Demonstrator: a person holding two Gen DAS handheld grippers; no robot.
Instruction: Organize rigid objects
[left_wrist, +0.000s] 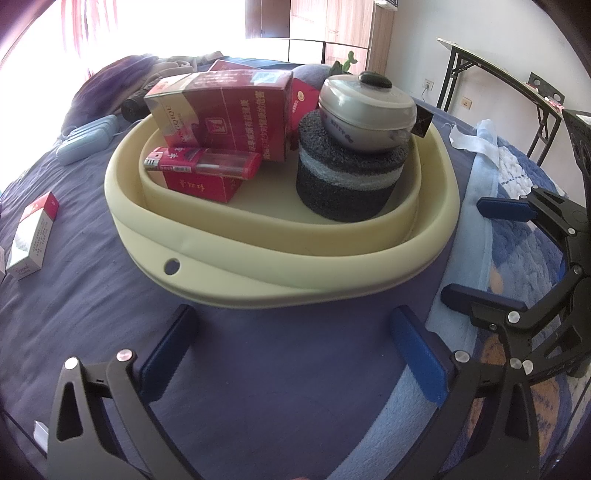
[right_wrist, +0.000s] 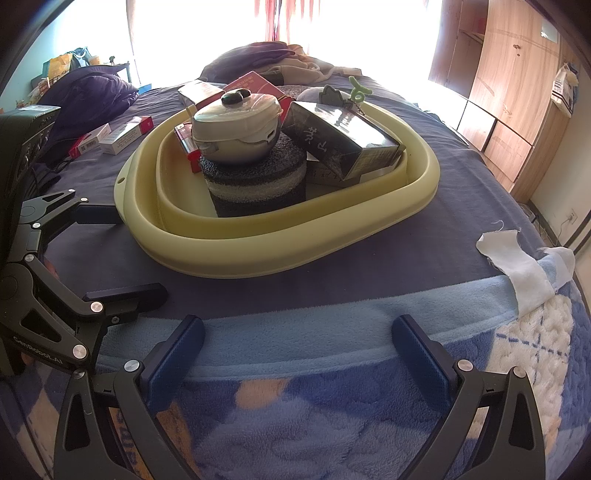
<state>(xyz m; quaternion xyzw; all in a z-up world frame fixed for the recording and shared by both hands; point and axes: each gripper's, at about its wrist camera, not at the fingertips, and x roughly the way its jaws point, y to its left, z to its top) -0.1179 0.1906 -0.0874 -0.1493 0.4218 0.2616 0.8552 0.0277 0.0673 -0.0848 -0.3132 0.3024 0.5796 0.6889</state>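
A cream basin (left_wrist: 280, 266) (right_wrist: 236, 254) sits on the bed. It holds a dark round sponge block (left_wrist: 347, 177) (right_wrist: 258, 184) with a small grey lidded pot (left_wrist: 369, 110) (right_wrist: 236, 129) on top. It also holds red cartons (left_wrist: 221, 114), a red lighter (left_wrist: 207, 162) and a dark box (right_wrist: 343, 140). My left gripper (left_wrist: 295, 332) stands open just in front of the basin, holding nothing. My right gripper (right_wrist: 295, 343) is open over the blue blanket, nearer than the basin. Each gripper shows in the other's view: the right gripper (left_wrist: 480, 251), the left gripper (right_wrist: 122, 251).
Red-and-white packs (left_wrist: 33, 236) (right_wrist: 118, 134) lie on the dark sheet left of the basin. A pale blue case (left_wrist: 85, 138) lies behind them. A white cloth strip (right_wrist: 517, 273) hangs at the bed's right edge. Folding tables (left_wrist: 498, 85) and a wardrobe (right_wrist: 509, 85) stand beyond.
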